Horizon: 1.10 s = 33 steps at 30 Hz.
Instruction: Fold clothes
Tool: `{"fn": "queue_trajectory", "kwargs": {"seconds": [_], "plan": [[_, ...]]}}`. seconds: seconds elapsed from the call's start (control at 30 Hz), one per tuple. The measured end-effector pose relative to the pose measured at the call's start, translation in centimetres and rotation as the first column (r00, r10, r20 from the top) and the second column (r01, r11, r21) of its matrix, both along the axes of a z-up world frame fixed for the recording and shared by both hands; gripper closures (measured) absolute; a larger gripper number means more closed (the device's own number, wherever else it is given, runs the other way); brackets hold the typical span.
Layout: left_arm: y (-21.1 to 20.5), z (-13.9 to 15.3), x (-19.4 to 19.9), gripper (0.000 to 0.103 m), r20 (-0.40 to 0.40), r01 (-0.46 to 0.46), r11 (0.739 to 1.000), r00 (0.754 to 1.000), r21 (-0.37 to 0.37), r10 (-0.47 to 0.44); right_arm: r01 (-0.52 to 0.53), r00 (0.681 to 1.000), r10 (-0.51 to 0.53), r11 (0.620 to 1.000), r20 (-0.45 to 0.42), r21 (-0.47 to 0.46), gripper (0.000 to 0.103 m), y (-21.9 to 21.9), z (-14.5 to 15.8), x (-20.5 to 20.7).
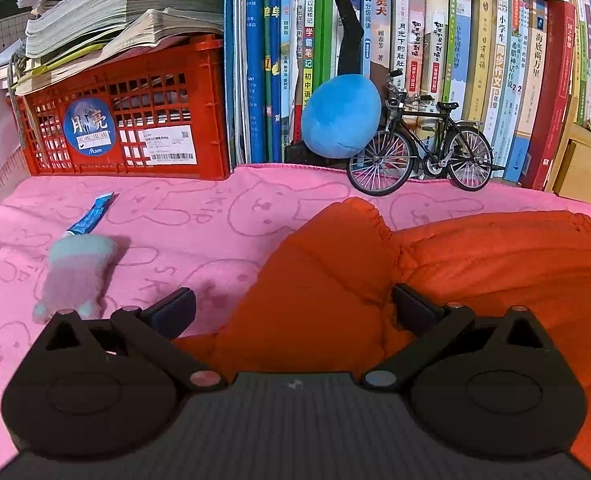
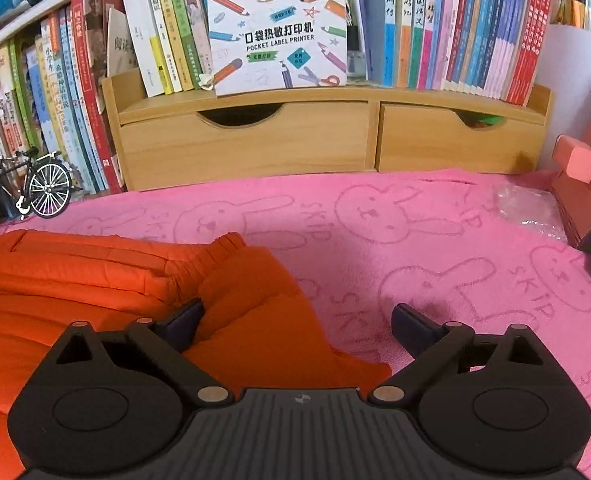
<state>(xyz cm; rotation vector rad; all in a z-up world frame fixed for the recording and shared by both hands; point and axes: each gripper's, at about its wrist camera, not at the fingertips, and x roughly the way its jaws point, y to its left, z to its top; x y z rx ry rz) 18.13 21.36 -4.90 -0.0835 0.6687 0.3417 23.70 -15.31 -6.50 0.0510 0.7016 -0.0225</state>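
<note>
An orange padded garment (image 1: 475,264) lies on a pink rabbit-print towel (image 1: 199,232). In the left wrist view one sleeve (image 1: 327,264) is folded over the body, its elastic cuff pointing away. My left gripper (image 1: 293,310) is open, its fingers either side of this sleeve, just above it. In the right wrist view the garment (image 2: 75,280) fills the left, with its other sleeve (image 2: 251,300) folded inward. My right gripper (image 2: 297,324) is open above that sleeve's right edge, its left finger over the orange cloth, its right finger over the towel (image 2: 435,248).
A small pink and pale-blue plush (image 1: 75,272) and a blue tube (image 1: 91,216) lie left on the towel. Behind stand a red crate (image 1: 127,120), a blue plush egg (image 1: 341,116), a model bicycle (image 1: 419,152), books, a wooden drawer shelf (image 2: 327,136) and a brown box (image 2: 587,208).
</note>
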Motion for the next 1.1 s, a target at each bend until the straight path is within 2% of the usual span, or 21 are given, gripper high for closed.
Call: {"fn": "queue_trajectory", "kwargs": {"seconds": [0.13,0.23,0.33,0.4,0.43,0.5,0.6,0.67,0.7,0.73,0.8,0.87,0.9,1.0,1.1], "plan": [[-0.1,0.0,0.0,0.0,-0.001,-0.003,1.0,1.0,0.008,0.003,0.033,0.999,-0.033,0.999,0.006,0.017,0.004,-0.4,0.0,0.0],[-0.2,0.0,0.1,0.0,-0.003,-0.004,1.0,1.0,0.014,0.004,0.093,0.995,-0.092,0.996,0.027,-0.013,0.002,-0.4,0.2,-0.3],[-0.1,-0.1,0.2,0.0,-0.008,-0.002,1.0,1.0,0.005,0.002,0.164,0.985,-0.156,0.979,0.073,-0.121,0.001,0.6,0.7,-0.7],[-0.1,-0.1,0.2,0.0,-0.01,-0.002,1.0,1.0,0.003,0.002,0.215,0.973,-0.186,0.949,0.139,-0.233,0.002,2.0,1.3,-1.5],[-0.1,-0.2,0.2,0.0,-0.011,-0.003,1.0,1.0,0.003,0.003,0.24,0.964,-0.192,0.927,0.186,-0.286,0.006,2.9,1.8,-2.1],[0.1,-0.2,0.2,0.0,-0.013,-0.003,1.0,1.0,-0.004,0.003,0.258,0.941,-0.162,0.911,0.296,-0.321,0.009,4.8,2.9,-4.0],[0.2,-0.2,0.2,0.0,-0.011,-0.003,1.0,1.0,-0.013,0.003,0.064,0.922,0.031,0.971,0.386,-0.229,0.009,8.0,5.3,-6.9],[0.2,-0.3,0.1,0.0,-0.01,-0.004,1.0,1.0,-0.012,0.004,-0.108,0.915,0.156,0.983,0.373,-0.148,0.013,10.5,6.5,-7.6],[0.2,-0.3,0.1,0.0,-0.01,-0.004,1.0,1.0,-0.013,0.004,-0.174,0.914,0.2,0.979,0.354,-0.103,0.021,11.7,6.6,-7.5],[0.2,-0.3,0.2,0.0,-0.01,-0.005,1.0,1.0,-0.013,0.004,-0.229,0.913,0.235,0.972,0.333,-0.056,0.035,12.9,6.6,-7.3],[0.2,-0.3,0.2,0.0,-0.011,-0.005,1.0,1.0,-0.015,0.005,-0.315,0.91,0.297,0.949,0.289,0.019,0.049,15.2,6.3,-6.7],[0.3,-0.3,0.2,0.0,-0.01,-0.006,1.0,1.0,-0.019,0.006,-0.342,0.917,0.334,0.94,0.22,0.001,0.06,17.3,4.7,-5.7],[0.3,-0.2,0.1,0.0,-0.007,-0.006,1.0,1.0,-0.023,0.006,-0.337,0.921,0.339,0.94,0.193,-0.043,0.067,17.9,3.8,-5.3],[0.4,-0.2,0.1,0.0,-0.003,-0.007,0.999,1.0,-0.032,0.007,-0.283,0.931,0.32,0.937,0.174,-0.207,0.069,18.3,2.1,-4.5],[0.4,-0.2,0.0,0.0,-0.002,-0.005,0.999,1.0,-0.033,0.005,-0.176,0.959,0.228,0.945,0.169,-0.276,0.069,15.5,1.9,-3.2]]}}
